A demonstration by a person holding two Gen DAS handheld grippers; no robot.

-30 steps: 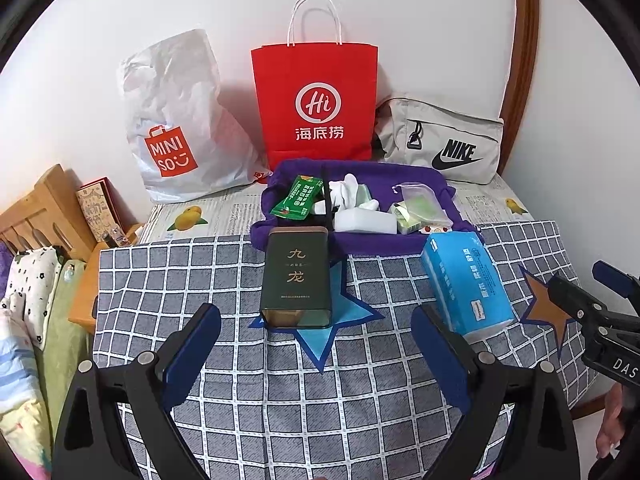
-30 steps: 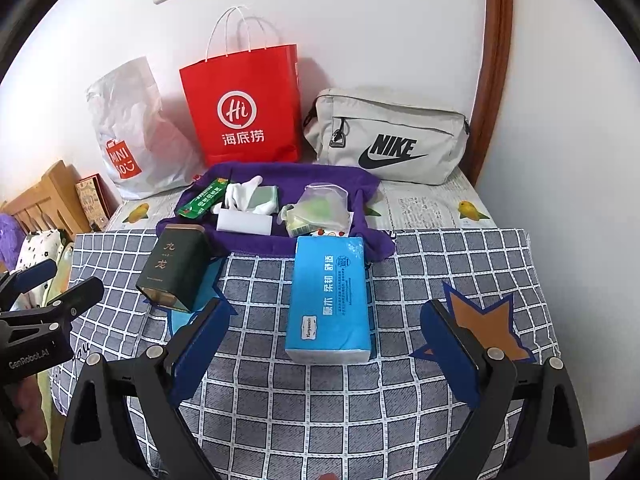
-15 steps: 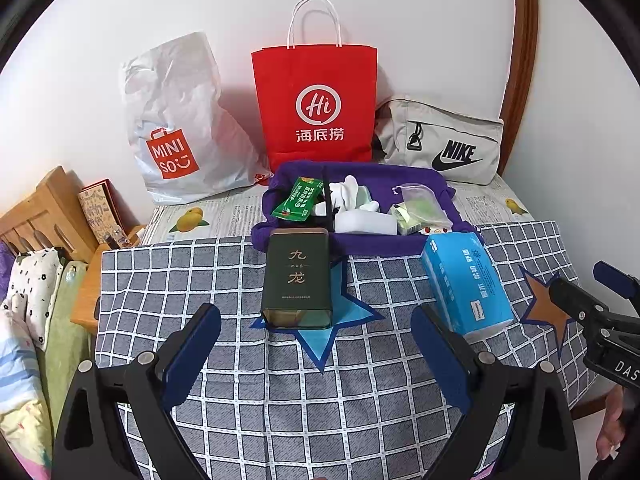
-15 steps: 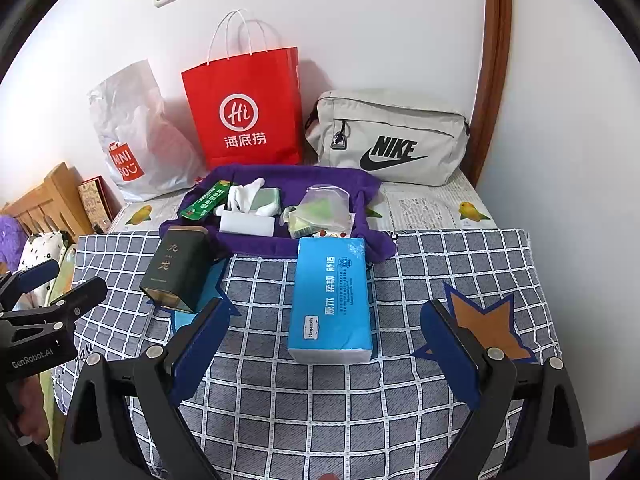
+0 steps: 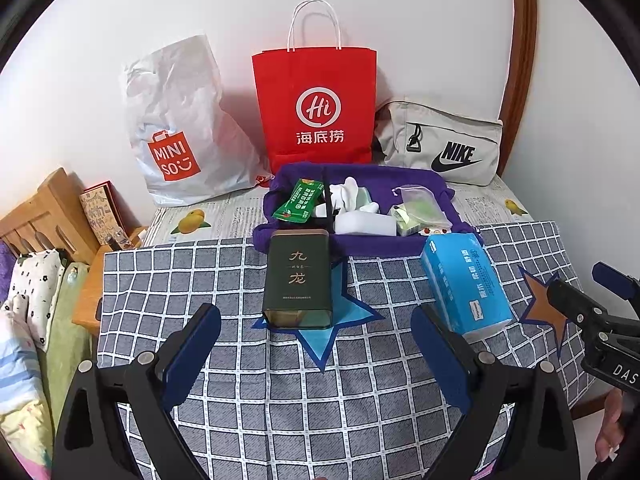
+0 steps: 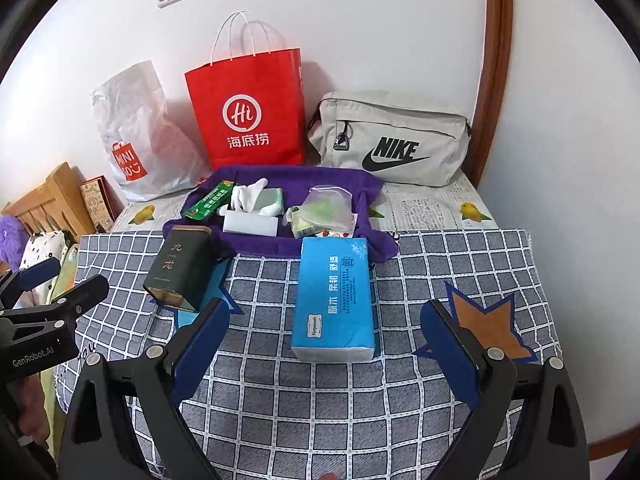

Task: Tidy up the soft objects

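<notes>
Tissue pack (image 6: 334, 296), the blue soft one, lies flat on the checked cloth (image 6: 440, 264) that covers the surface, its far end just in front of the purple tray (image 6: 360, 184), and it has not shifted over the last second. What has changed is small: in both wrist views everything sits a little lower in the picture than a second ago, so both tools have tipped or lifted slightly while nothing on the cloth has moved. For the task this means no object has been gripped or placed in that second.

The right tool (image 6: 324, 340) hangs with its two fingers spread wide and holds nothing; the tissue pack lies straight ahead of it, its near end reaching between the fingertips in the picture, well placed for a grasp. The left tool (image 5: 316, 340) is likewise wide open and empty, and it faces the dark green tin (image 5: 298, 278), which lies on a blue star (image 5: 328, 332) with its far end against the tray's front edge. From the left view the tissue pack (image 5: 464, 284) sits off to the right, near the right finger.

Inside the tray lie a green sachet (image 5: 298, 202), white gloves (image 5: 348, 194), a white block (image 5: 362, 224) and a clear pouch (image 5: 420, 210). Whether the pack is waiting to go in or has been set out, I cannot tell.
</notes>
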